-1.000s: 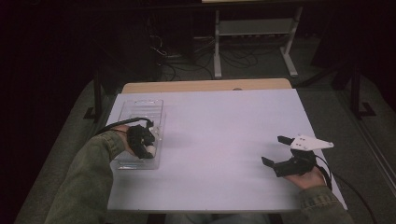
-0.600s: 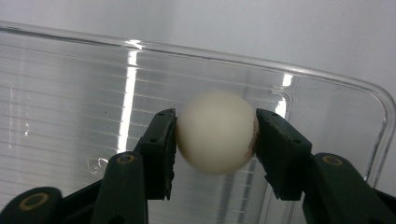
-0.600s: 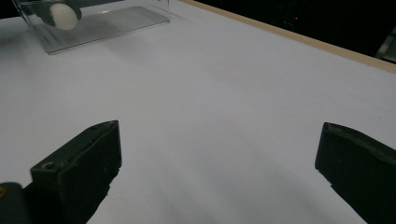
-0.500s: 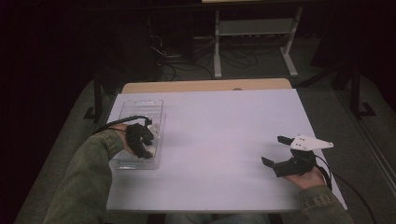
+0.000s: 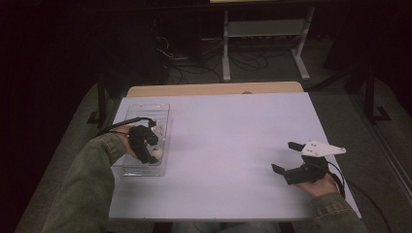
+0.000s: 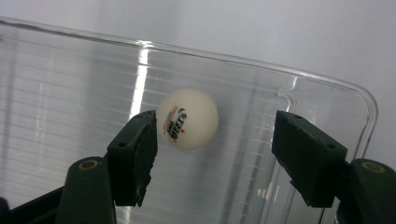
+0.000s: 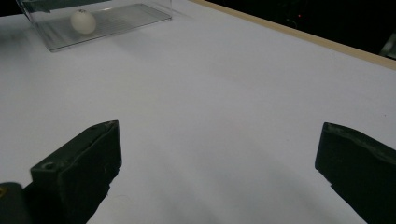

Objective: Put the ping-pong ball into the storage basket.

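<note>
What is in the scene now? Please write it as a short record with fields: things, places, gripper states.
ball: white table tennis ball lying inside the tray
tray: clear plastic tray at the table's left side
table: white top
left gripper: over the tray, jaws have just been opening, apart, ball between them beside one jaw, not pressed
right gripper: jaws open, nothing between them, at the table's right side
</note>
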Demonstrator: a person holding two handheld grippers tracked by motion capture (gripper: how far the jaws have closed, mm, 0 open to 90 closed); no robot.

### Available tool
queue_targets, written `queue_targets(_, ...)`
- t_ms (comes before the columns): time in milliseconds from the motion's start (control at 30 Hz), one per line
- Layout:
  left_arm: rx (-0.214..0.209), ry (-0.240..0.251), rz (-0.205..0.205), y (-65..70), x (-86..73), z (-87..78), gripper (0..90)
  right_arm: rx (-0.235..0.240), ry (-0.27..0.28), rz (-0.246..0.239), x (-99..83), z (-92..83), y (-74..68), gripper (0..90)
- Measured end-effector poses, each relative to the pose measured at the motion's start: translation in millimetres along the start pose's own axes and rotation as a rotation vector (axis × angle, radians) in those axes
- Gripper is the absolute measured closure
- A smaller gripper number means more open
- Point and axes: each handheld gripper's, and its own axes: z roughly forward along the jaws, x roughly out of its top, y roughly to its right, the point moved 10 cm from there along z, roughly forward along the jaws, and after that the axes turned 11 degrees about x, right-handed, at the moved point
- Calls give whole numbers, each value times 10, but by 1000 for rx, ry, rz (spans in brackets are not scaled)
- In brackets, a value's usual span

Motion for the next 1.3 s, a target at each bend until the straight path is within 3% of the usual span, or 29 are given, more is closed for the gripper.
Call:
queue_targets(100, 14, 2, -5, -24, 8, -32, 257, 0, -1, -1, -1, 2, -1, 0)
queue_targets(233, 57, -16, -33, -82, 3, -45, 128, 0, -2, -1, -1, 2, -3, 0)
queue_targets(400, 40, -7, -50, -66, 5, -91, 121, 2, -3, 0, -3, 4, -7, 0)
queue_targets(633, 20, 17, -98, -86, 18, -169, 0, 2, -3, 1, -3, 1, -10, 0)
queue_targets(833, 6, 87, -110, -74, 96, -296, 0, 2, -3, 0, -4, 1, -10, 0)
queue_targets(1300, 40, 106, -130, -45, 31, -455, 0, 2, -3, 2, -5, 7, -6, 0)
